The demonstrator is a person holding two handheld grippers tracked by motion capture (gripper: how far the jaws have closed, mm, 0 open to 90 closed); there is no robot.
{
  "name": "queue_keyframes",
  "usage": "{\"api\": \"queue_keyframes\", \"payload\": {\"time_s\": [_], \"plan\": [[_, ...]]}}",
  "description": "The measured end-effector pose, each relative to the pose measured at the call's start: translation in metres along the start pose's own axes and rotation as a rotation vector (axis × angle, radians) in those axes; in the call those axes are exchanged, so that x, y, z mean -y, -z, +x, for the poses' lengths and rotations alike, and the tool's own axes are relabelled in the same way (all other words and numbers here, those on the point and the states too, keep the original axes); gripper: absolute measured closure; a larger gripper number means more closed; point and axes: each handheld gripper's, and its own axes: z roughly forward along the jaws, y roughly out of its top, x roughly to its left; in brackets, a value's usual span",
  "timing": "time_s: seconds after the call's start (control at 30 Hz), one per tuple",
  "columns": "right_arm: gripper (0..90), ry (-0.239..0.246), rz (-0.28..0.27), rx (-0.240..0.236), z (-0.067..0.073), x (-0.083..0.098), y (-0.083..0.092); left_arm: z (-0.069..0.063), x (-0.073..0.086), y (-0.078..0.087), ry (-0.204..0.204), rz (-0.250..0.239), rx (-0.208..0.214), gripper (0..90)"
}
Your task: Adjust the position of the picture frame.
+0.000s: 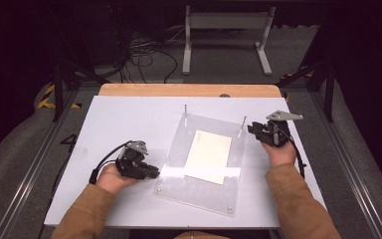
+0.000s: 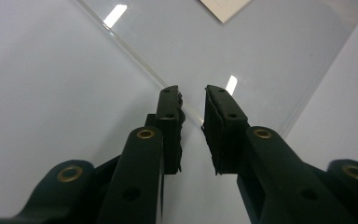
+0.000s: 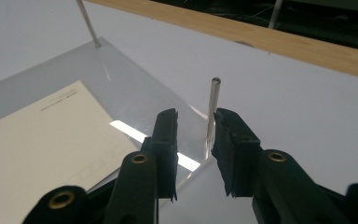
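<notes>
A clear acrylic plate lies on the white table with a cream paper sheet resting on it. Two thin metal posts stand at its far corners, the left post and the right post. My left gripper sits at the plate's near left edge; in the left gripper view, the left gripper stands open with that edge of the plate running under the gap. My right gripper is beside the right post. In the right gripper view, the right gripper is open, the post just past its tips, close to the right jaw.
A wooden strip borders the table's far edge. Beyond it on the floor stand a white frame and loose cables. Small screws mark the plate's near corners. Bare table stretches to the left and right of the plate.
</notes>
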Motion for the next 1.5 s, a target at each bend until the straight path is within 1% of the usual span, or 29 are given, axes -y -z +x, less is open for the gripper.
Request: {"api": "queue_keyframes", "payload": {"time_s": [0.03,0.07,0.13,0.17,0.2,0.23,0.27,0.33,0.37,0.43,0.47,0.57,0.6,0.67,0.7,0.83,0.87,0.9,0.93,1.0,1.03,1.13,1.17,1.2,1.27,1.33,1.43,1.47,1.5], "plan": [[69.5,0.002,0.021,0.005,-0.001,-0.003,-0.006,0.002,0.001,0.002,0.017,-0.027,-0.016,69.2],[69.5,0.015,0.039,0.017,-0.001,-0.006,-0.014,0.003,0.002,0.004,0.036,-0.041,-0.024,63.2],[69.4,0.03,0.063,0.036,-0.001,-0.01,-0.023,0.006,0.004,0.009,0.079,-0.076,-0.03,58.2],[69.3,0.039,0.065,0.05,-0.001,-0.012,-0.028,0.006,0.005,0.01,0.083,-0.089,-0.038,56.6],[70.0,0.05,0.053,0.056,-0.002,-0.013,-0.031,0.006,0.007,0.012,0.086,-0.102,-0.042,56.1],[71.1,0.051,0.06,0.06,-0.002,-0.014,-0.034,0.006,0.009,0.013,0.088,-0.111,-0.038,55.5],[72.3,0.051,0.077,0.064,-0.003,-0.015,-0.038,0.006,0.01,0.014,0.093,-0.118,-0.046,55.0],[79.9,0.056,0.101,0.063,-0.004,-0.018,-0.043,0.005,0.012,0.015,0.094,-0.126,-0.049,54.4],[82.7,0.067,0.105,0.081,-0.004,-0.019,-0.044,0.005,0.013,0.015,0.096,-0.129,-0.055,53.7],[83.9,0.047,0.124,0.07,-0.005,-0.024,-0.044,0.004,0.015,0.016,0.094,-0.144,-0.063,51.4],[84.2,0.046,0.122,0.066,-0.004,-0.026,-0.044,0.004,0.016,0.017,0.087,-0.152,-0.068,51.0],[84.4,0.074,0.1,0.071,0.001,-0.037,-0.045,0.002,0.02,0.019,0.1,-0.17,-0.086,50.0],[84.4,0.082,0.094,0.069,0.002,-0.041,-0.046,0.003,0.021,0.02,0.096,-0.164,-0.104,50.0],[84.4,0.111,0.093,0.066,0.005,-0.052,-0.052,0.002,0.025,0.02,0.131,-0.154,-0.133,50.1],[84.4,0.132,0.098,0.062,0.007,-0.06,-0.056,0.002,0.027,0.02,0.138,-0.154,-0.135,50.5],[84.3,0.174,0.105,0.048,0.014,-0.079,-0.073,0.002,0.033,0.021,0.144,-0.149,-0.142,51.0],[84.4,0.177,0.106,0.047,0.015,-0.081,-0.077,0.002,0.034,0.02,0.152,-0.152,-0.137,51.2],[84.4,0.181,0.11,0.043,0.017,-0.084,-0.081,0.003,0.035,0.021,0.145,-0.153,-0.14,51.2],[84.3,0.183,0.114,0.041,0.018,-0.086,-0.084,0.002,0.035,0.021,0.155,-0.155,-0.136,51.3],[84.3,0.192,0.102,0.027,0.02,-0.086,-0.092,0.002,0.036,0.021,0.155,-0.158,-0.135,51.8],[84.2,0.19,0.107,0.015,0.02,-0.085,-0.097,0.002,0.035,0.021,0.149,-0.16,-0.138,52.0],[83.4,0.191,0.147,0.005,0.017,-0.078,-0.106,0.001,0.034,0.019,0.146,-0.159,-0.134,52.4],[82.9,0.203,0.171,0.005,0.015,-0.074,-0.111,0.0,0.034,0.019,0.146,-0.158,-0.131,52.5],[83.0,0.2,0.159,-0.008,0.013,-0.073,-0.111,0.0,0.033,0.018,0.14,-0.156,-0.131,52.5],[83.1,0.175,0.151,-0.028,0.01,-0.073,-0.111,0.0,0.032,0.016,0.136,-0.154,-0.132,52.5],[83.1,0.182,0.153,-0.022,0.011,-0.074,-0.111,-0.001,0.03,0.015,0.135,-0.154,-0.129,52.5],[83.2,0.161,0.15,-0.034,0.009,-0.073,-0.11,-0.003,0.029,0.013,0.133,-0.15,-0.125,52.5],[83.1,0.158,0.151,-0.033,0.009,-0.073,-0.11,-0.003,0.029,0.013,0.125,-0.15,-0.126,52.5],[82.8,0.156,0.15,-0.03,0.009,-0.073,-0.11,-0.004,0.028,0.013,0.129,-0.153,-0.125,52.5]]}}
